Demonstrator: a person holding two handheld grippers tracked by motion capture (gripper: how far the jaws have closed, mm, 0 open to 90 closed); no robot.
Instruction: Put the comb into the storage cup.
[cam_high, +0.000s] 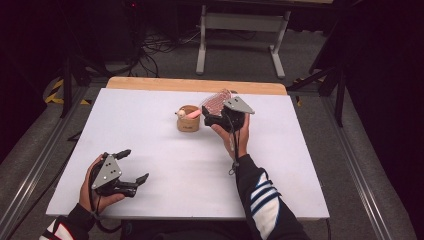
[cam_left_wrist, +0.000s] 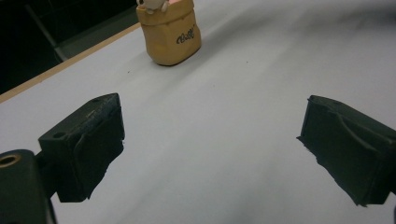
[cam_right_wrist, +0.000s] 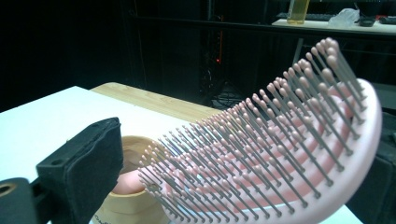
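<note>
The right gripper (cam_high: 216, 116) holds a pink paddle hairbrush (cam_right_wrist: 280, 154) by its head, one jaw at the bristle side and the other behind the curved back, near the middle of the worktop (cam_high: 165, 170) toward its far edge. The brush's handle end dips into a small tan cup (cam_high: 188, 119) just to the left. It looks light and stiff in the body, but the thin bristles flex and the plastic back seems slippery, so a grip across the head may twist; the handle would likely give a surer hold. The left gripper (cam_high: 134, 167) rests wide open and empty near the worktop's near left corner.
</note>
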